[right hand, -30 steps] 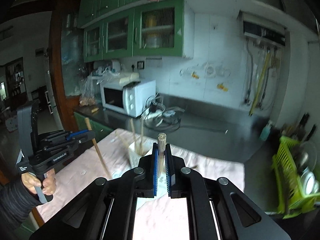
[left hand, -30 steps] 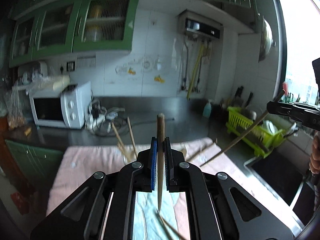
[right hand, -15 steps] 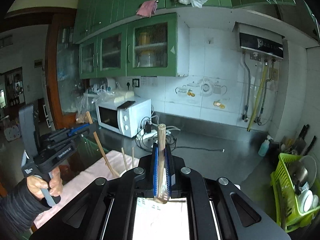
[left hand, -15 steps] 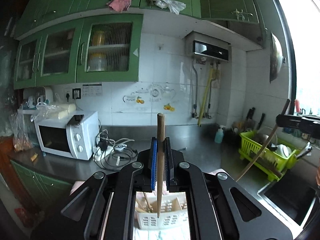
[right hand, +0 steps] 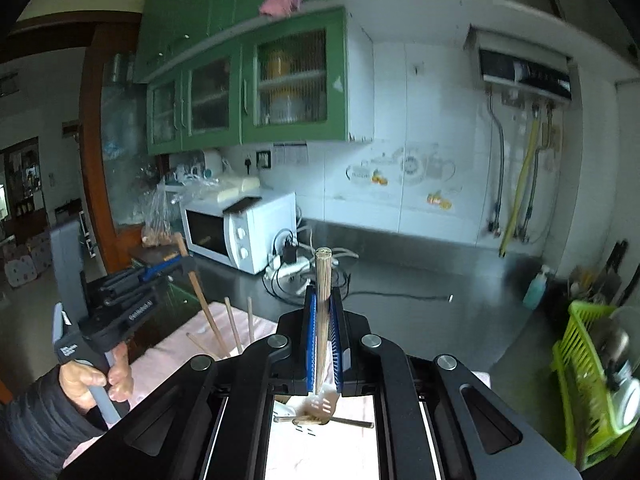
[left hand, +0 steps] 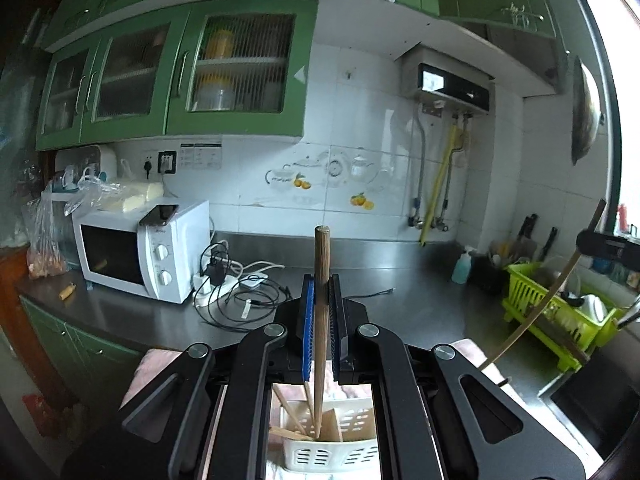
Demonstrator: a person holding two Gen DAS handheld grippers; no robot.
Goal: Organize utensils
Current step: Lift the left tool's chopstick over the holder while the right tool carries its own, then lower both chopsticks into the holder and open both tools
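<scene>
Wooden stick [left hand: 320,320] clamped upright between left hand-held gripper [left hand: 320,312].

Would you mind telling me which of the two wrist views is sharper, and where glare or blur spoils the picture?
Left wrist view: sharp; microwave and held chopstick crisp, though the window at right is blown out. Right wrist view: motion-blurred, worst at the green dish rack; the pink cloth under the gripper is overexposed. Both bend straight lines, fisheye-style.

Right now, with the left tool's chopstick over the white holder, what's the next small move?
Probably lower the left tool slightly, then open. Its chopstick stands upright with the tip already inside the white holder, beside other sticks.
</scene>
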